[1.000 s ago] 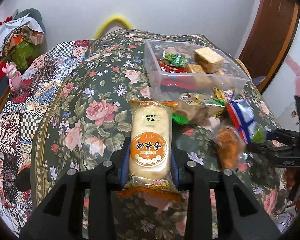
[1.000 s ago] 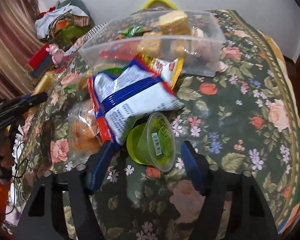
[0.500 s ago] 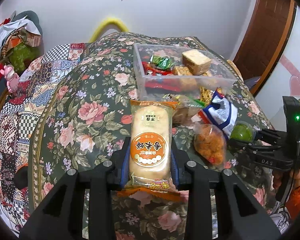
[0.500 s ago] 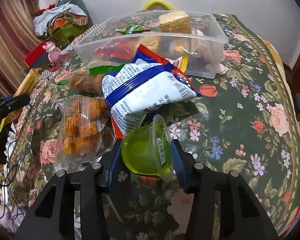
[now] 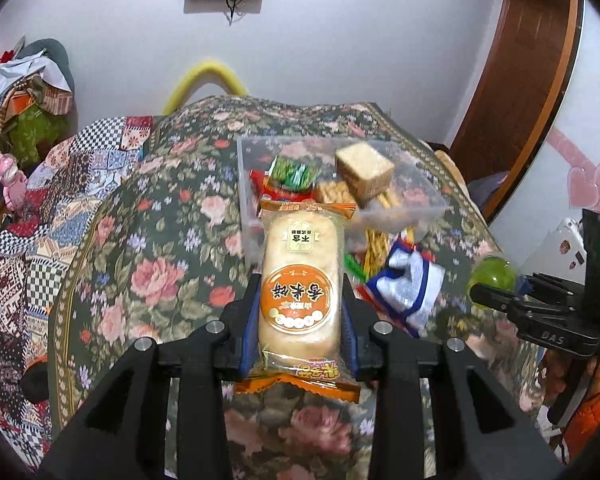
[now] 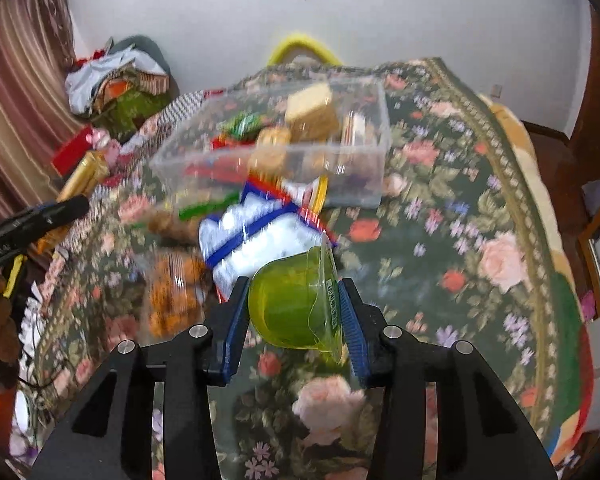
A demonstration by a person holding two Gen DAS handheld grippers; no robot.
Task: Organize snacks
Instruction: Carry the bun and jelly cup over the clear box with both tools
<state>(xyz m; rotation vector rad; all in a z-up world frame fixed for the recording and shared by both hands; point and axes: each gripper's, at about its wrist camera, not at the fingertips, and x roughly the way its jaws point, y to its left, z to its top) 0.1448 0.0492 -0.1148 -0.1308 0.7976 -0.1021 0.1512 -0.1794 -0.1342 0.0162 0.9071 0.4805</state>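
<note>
My left gripper (image 5: 300,304) is shut on a rice cracker pack (image 5: 300,280) with an orange label and holds it above the floral table, short of the clear snack box (image 5: 420,216). My right gripper (image 6: 292,312) is shut on a green jelly cup (image 6: 292,308), lifted above the table; the cup also shows in the left wrist view (image 5: 494,276). The box (image 6: 360,184) holds several snacks, among them a tan wafer block (image 6: 312,110). A blue and white snack bag (image 6: 260,240) and an orange snack packet (image 6: 176,296) lie in front of the box.
The floral tablecloth (image 6: 480,260) covers a round table whose edge curves down at the right. A heap of clothes (image 6: 116,80) and a curtain stand at the left. A wooden door (image 5: 520,80) is at the far right.
My right gripper closed on the green jelly cup and lifted it off the table. My left gripper rose and drew back with the rice cracker pack still held.
</note>
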